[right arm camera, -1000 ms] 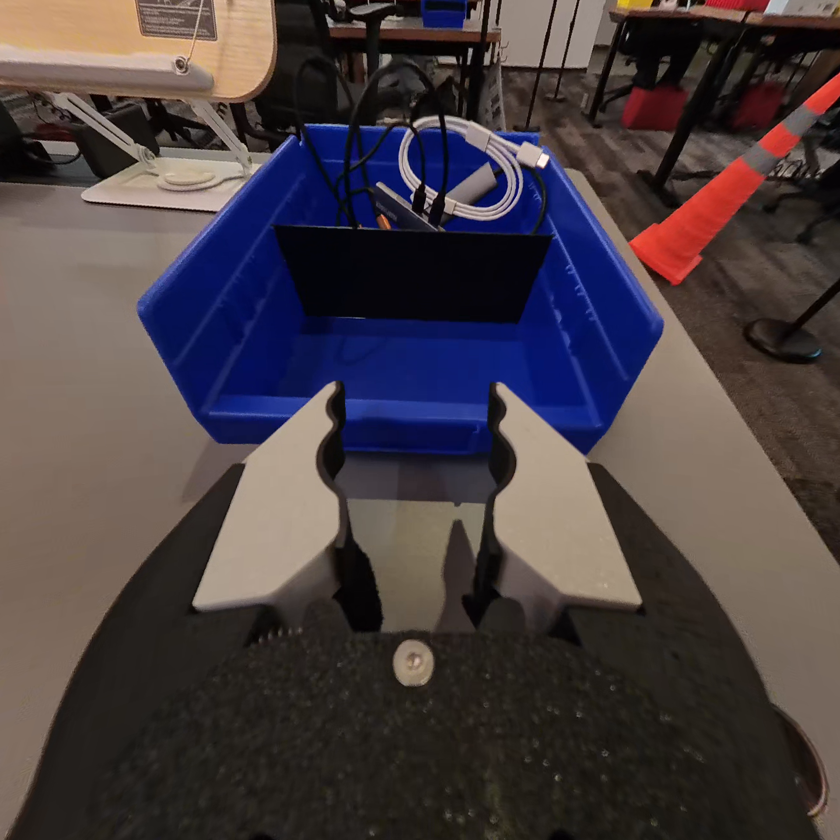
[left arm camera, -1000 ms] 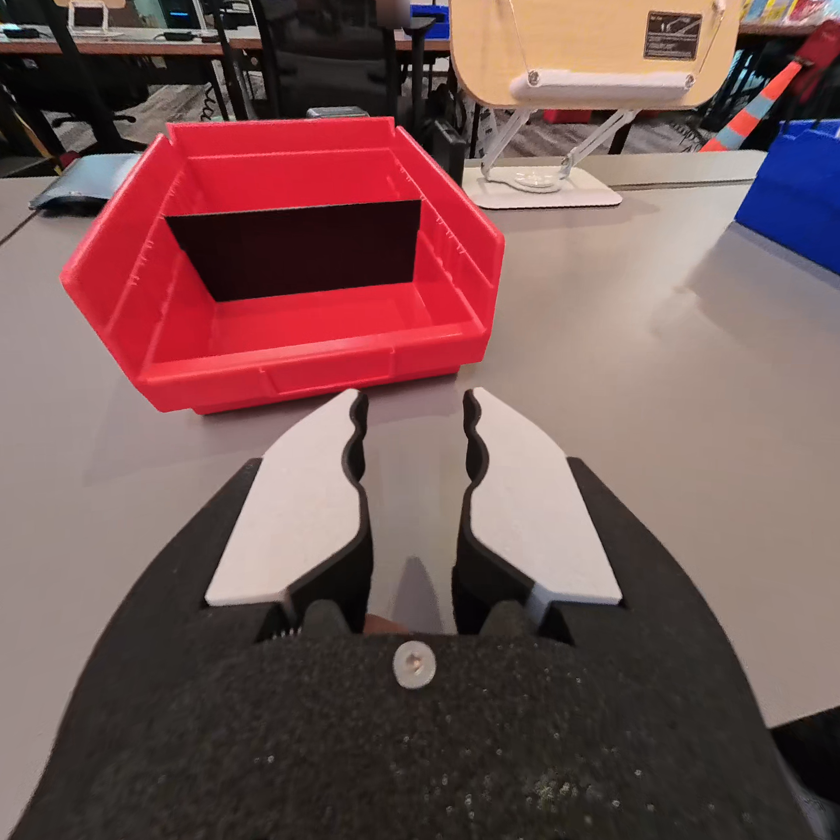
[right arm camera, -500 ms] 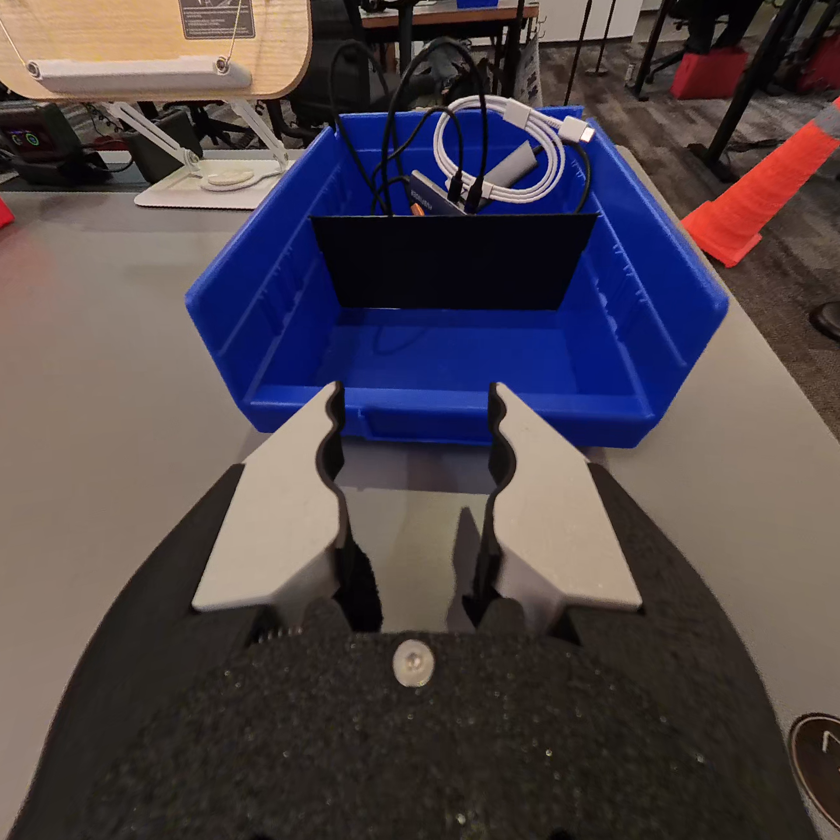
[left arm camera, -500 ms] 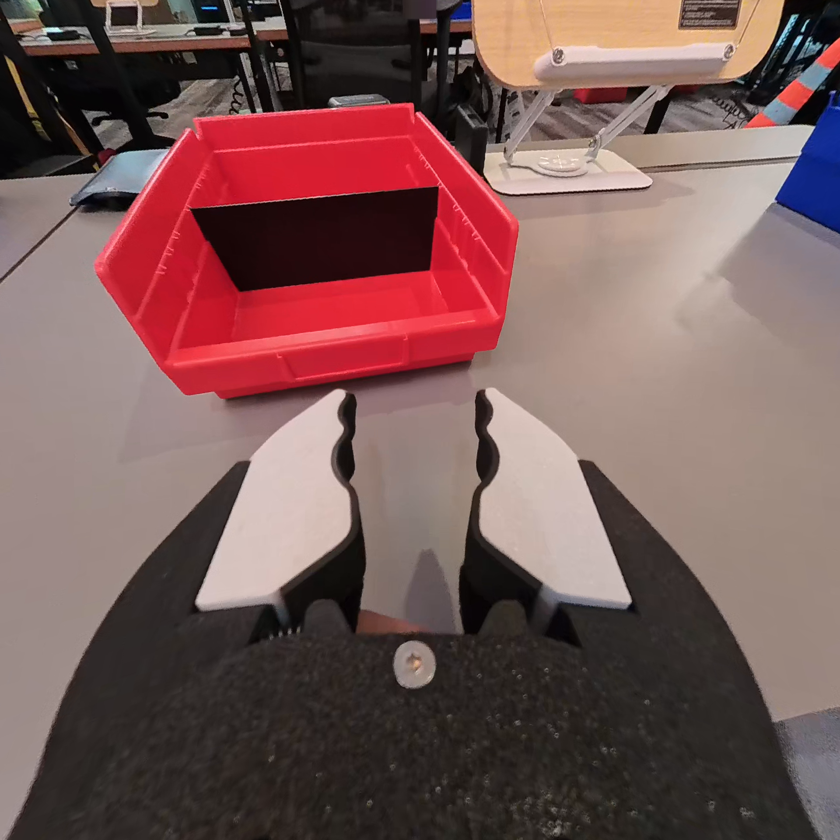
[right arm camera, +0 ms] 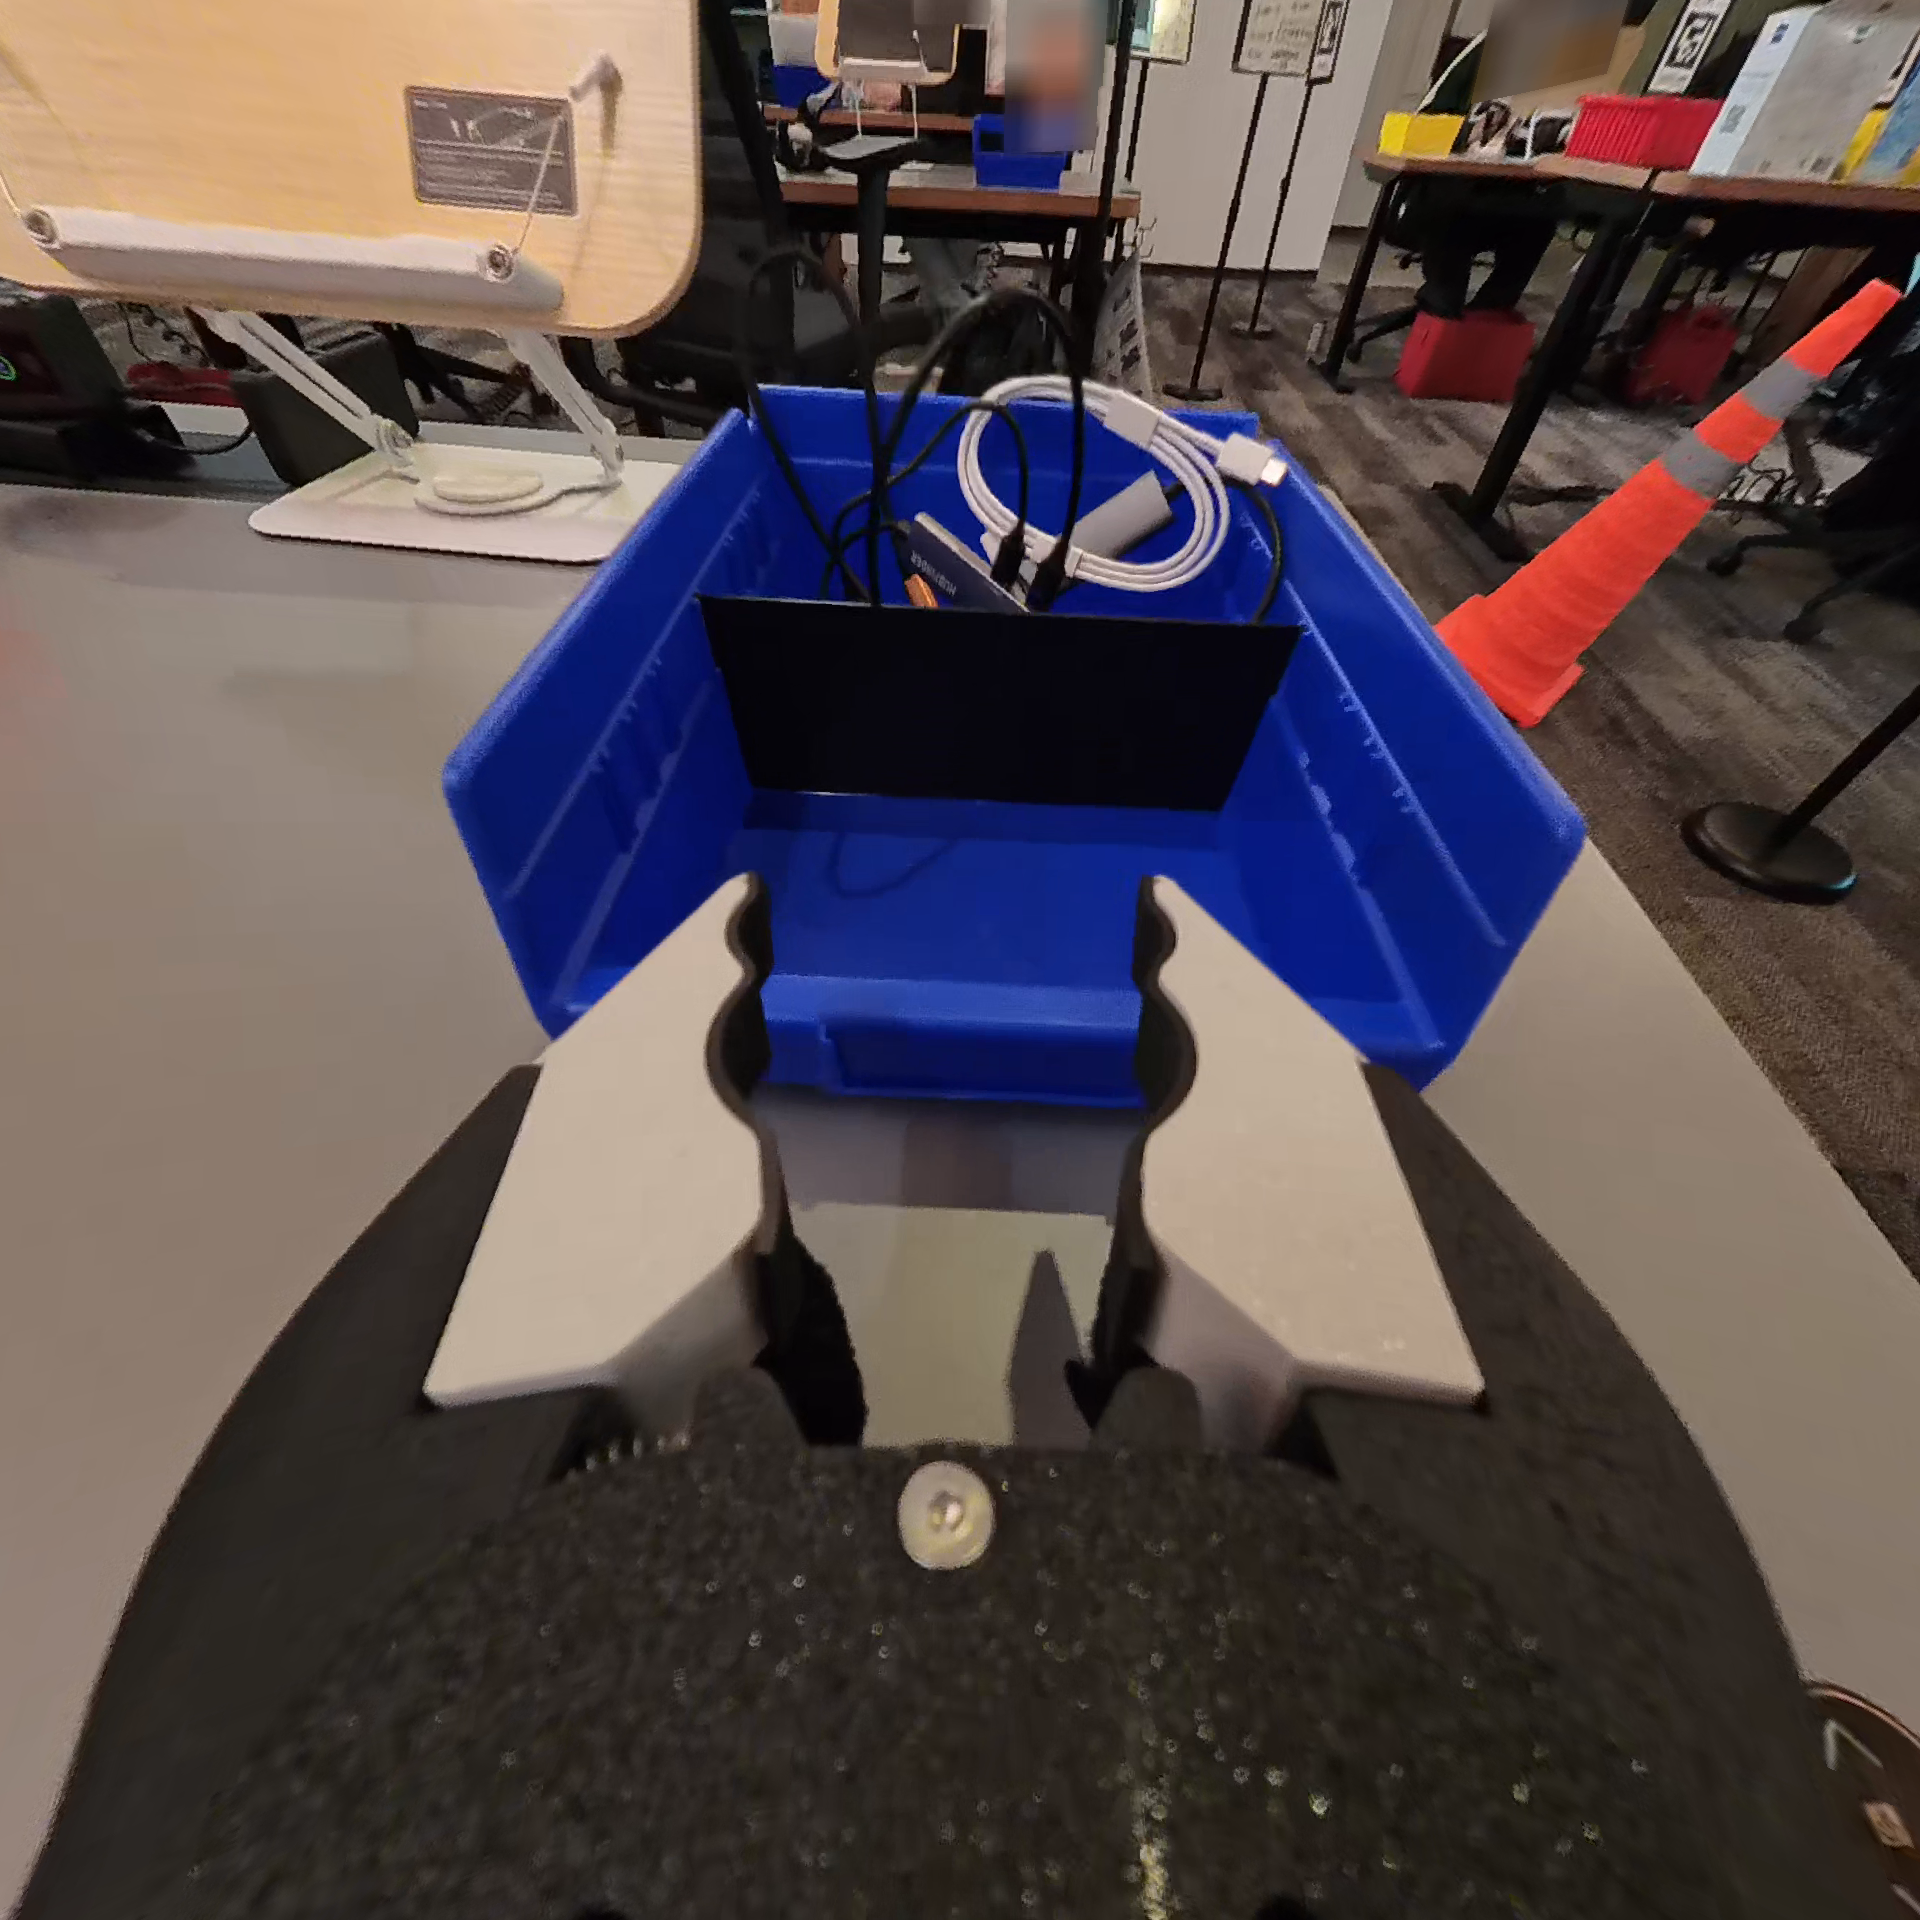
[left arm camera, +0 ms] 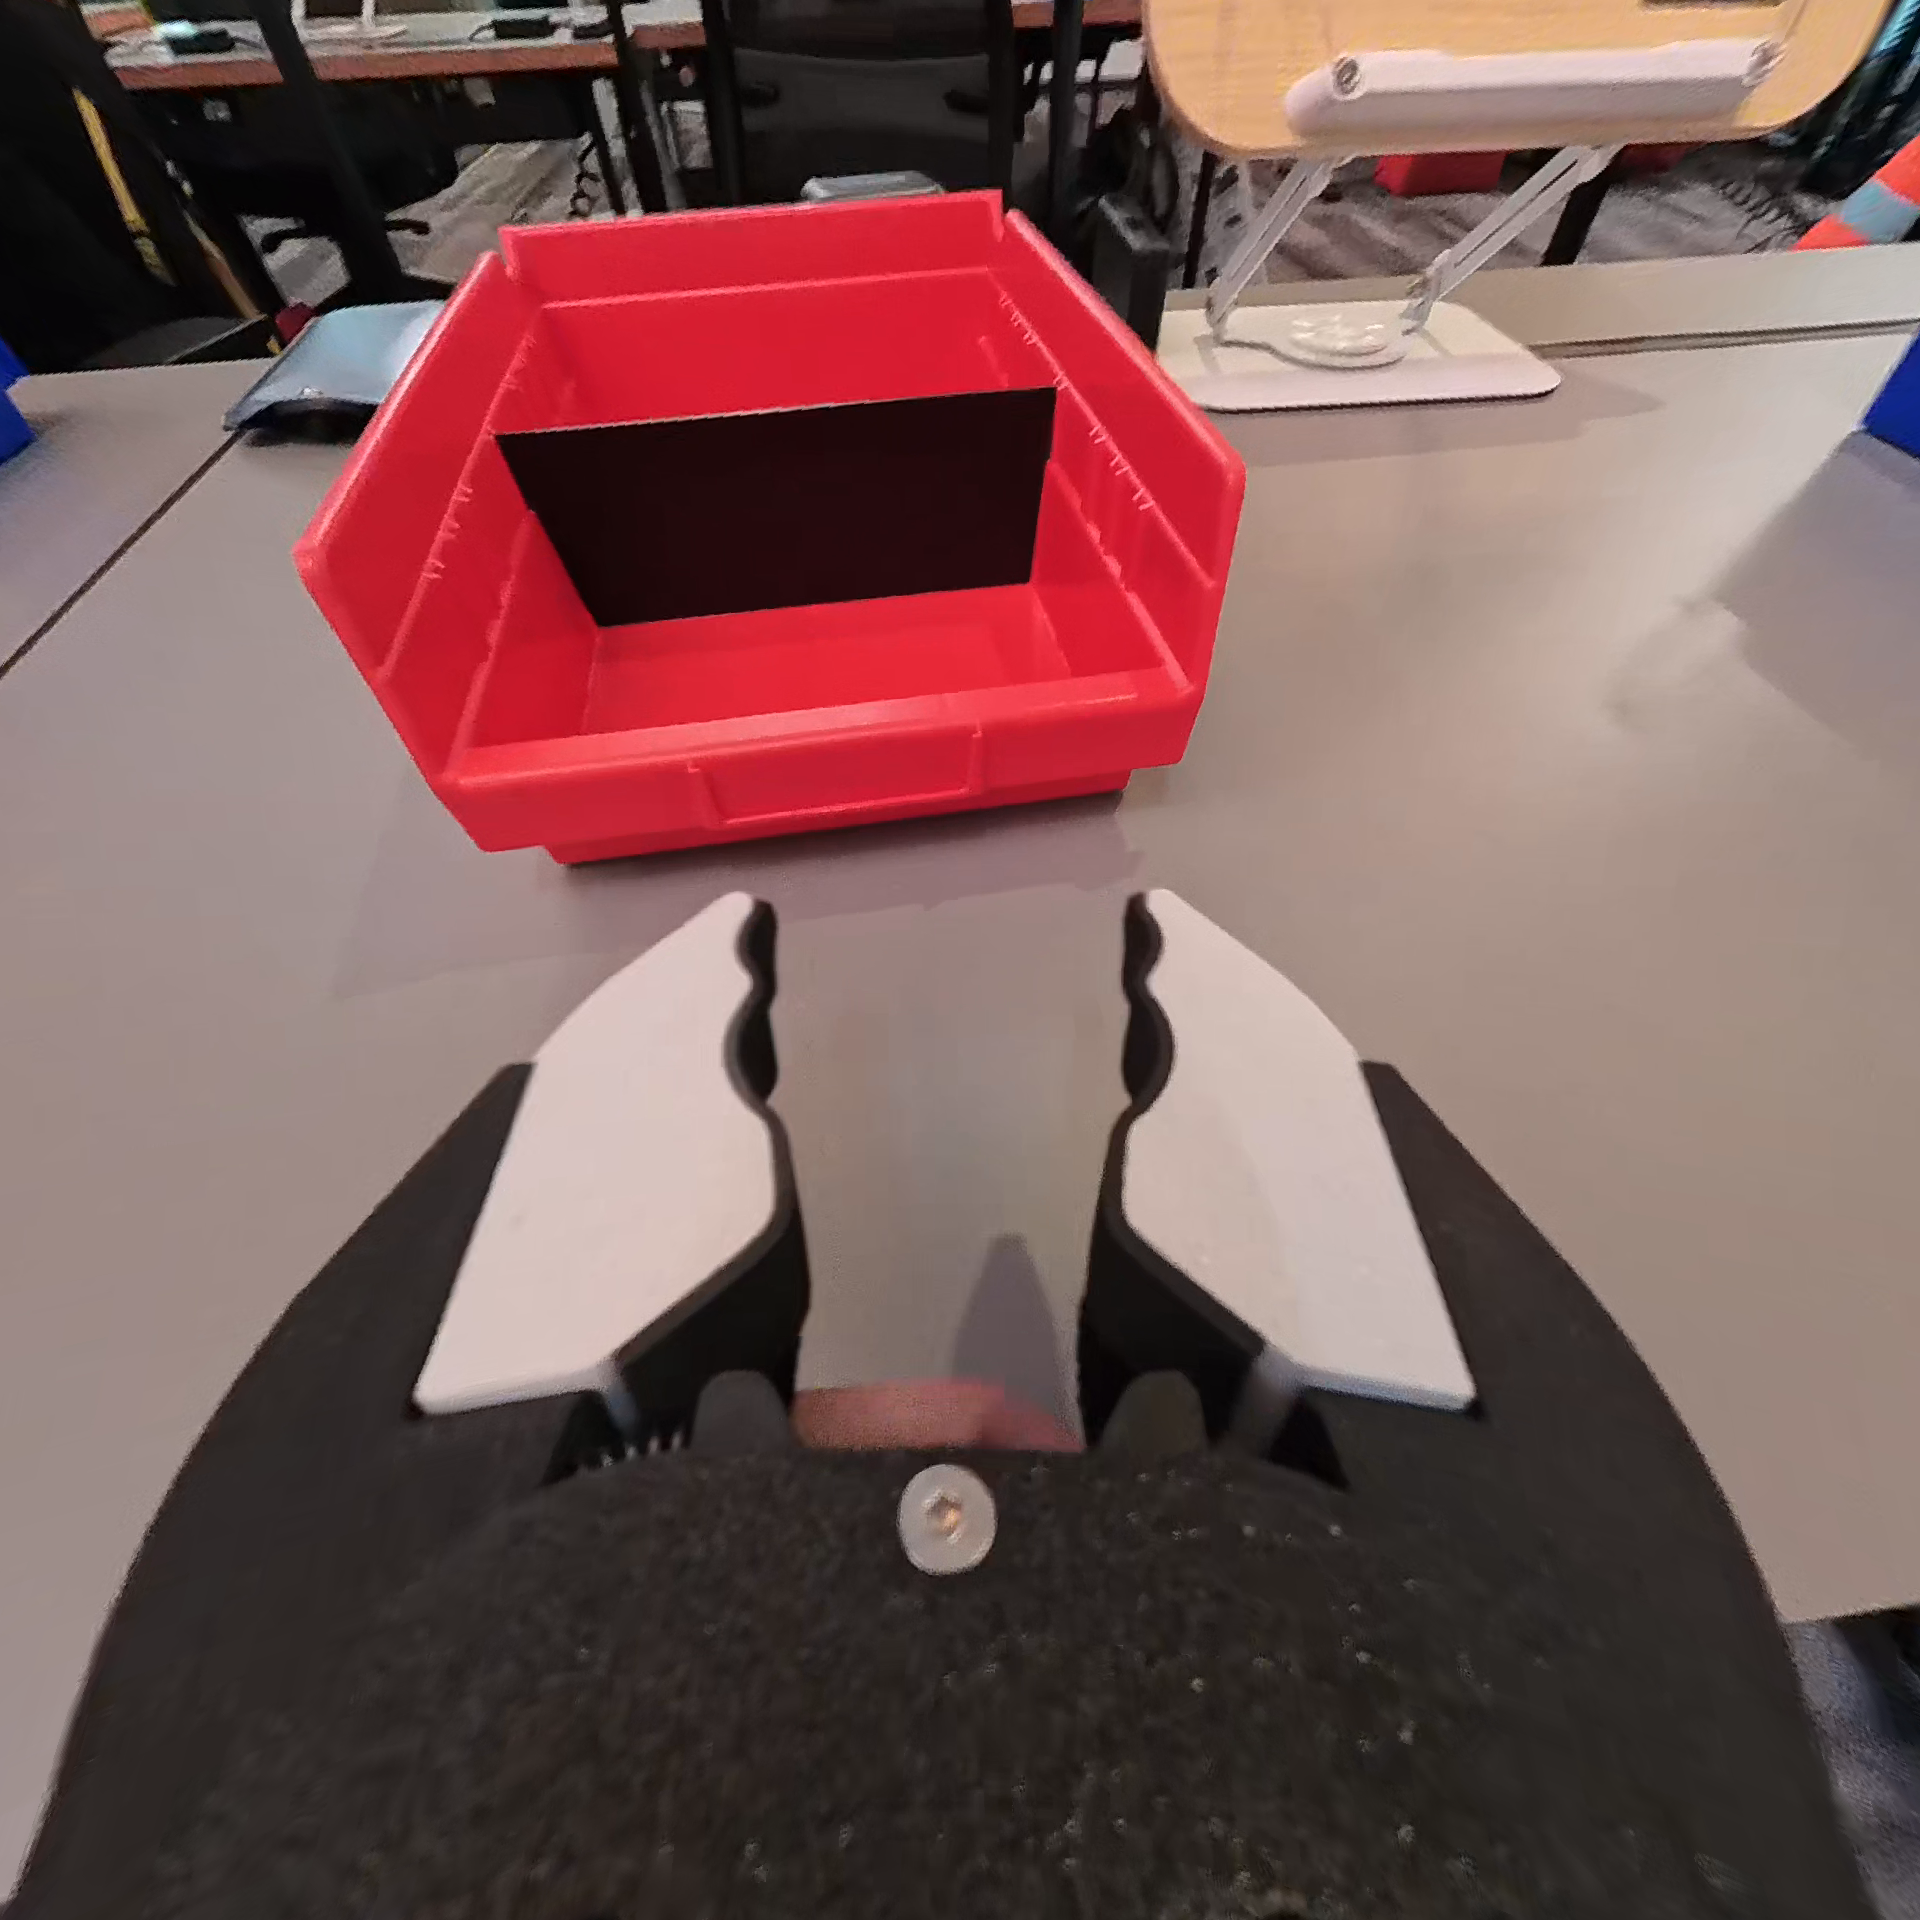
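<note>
My left gripper (left arm camera: 948, 914) is open and empty above the grey table (left arm camera: 1507, 831), a short way in front of a red bin (left arm camera: 831, 774). The red bin has a black divider (left arm camera: 779, 509) and its front compartment shows nothing inside. My right gripper (right arm camera: 948, 894) is open and empty, its tips over the front lip of a blue bin (right arm camera: 956, 1039). Behind the blue bin's black divider (right arm camera: 987, 707) lie a coiled white cable (right arm camera: 1101, 488), black cables (right arm camera: 883, 457) and a grey adapter (right arm camera: 956, 566). The blue bin's front compartment holds only a thin black cable loop.
A wooden stand on a white base (left arm camera: 1361, 364) stands at the table's far side, also in the right wrist view (right arm camera: 447, 509). An orange cone (right arm camera: 1621, 530) stands on the floor right of the table. The table's right edge runs close beside the blue bin. A dark pouch (left arm camera: 322, 374) lies behind the red bin. The tips of one gripper are about 60 cm away from the tips of the other. My right gripper's tips are some 25 cm from the grey adapter (right arm camera: 956, 566).
My left gripper has opened wider and turned left, bringing the red bin toward centre. My right gripper has moved forward and up toward the blue bin, which now looks closer.
</note>
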{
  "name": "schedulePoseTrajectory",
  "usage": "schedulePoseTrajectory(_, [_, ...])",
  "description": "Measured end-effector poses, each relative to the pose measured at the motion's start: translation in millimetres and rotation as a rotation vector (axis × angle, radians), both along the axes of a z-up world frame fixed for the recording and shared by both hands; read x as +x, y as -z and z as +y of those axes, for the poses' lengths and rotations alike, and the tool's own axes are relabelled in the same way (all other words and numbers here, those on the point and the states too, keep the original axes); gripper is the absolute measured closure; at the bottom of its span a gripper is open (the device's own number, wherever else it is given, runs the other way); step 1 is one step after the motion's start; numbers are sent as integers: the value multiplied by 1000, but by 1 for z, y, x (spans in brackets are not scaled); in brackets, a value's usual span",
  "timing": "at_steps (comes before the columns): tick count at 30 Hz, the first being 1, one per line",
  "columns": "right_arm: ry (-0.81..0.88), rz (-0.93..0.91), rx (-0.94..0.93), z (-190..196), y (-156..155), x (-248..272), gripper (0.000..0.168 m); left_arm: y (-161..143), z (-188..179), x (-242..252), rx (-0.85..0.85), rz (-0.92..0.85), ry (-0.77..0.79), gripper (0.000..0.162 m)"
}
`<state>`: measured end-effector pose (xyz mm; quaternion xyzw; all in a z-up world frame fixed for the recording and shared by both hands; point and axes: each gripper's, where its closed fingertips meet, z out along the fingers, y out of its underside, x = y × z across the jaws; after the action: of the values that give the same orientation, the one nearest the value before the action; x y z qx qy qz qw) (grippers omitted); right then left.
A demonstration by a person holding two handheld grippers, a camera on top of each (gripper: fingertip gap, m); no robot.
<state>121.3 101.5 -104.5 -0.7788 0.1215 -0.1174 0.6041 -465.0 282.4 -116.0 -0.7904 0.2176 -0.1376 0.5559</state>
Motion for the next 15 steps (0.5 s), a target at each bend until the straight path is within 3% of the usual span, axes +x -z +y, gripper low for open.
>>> schedulePoseTrajectory(4, [-102,68,2,17,4,-33,100,11,-1,0,-37,67,-5,91])
schedulePoseTrajectory(8, [-227,34,-21,42,7,-88,99,11,-5,4,-78,11,-21,76])
schedulePoseTrajectory(11, [-253,-3,-35,58,9,-117,89,20,-10,1,-100,46,-28,68])
schedulePoseTrajectory(15, [-305,-23,-76,67,11,-141,88,18,-18,-1,-82,77,-43,69])
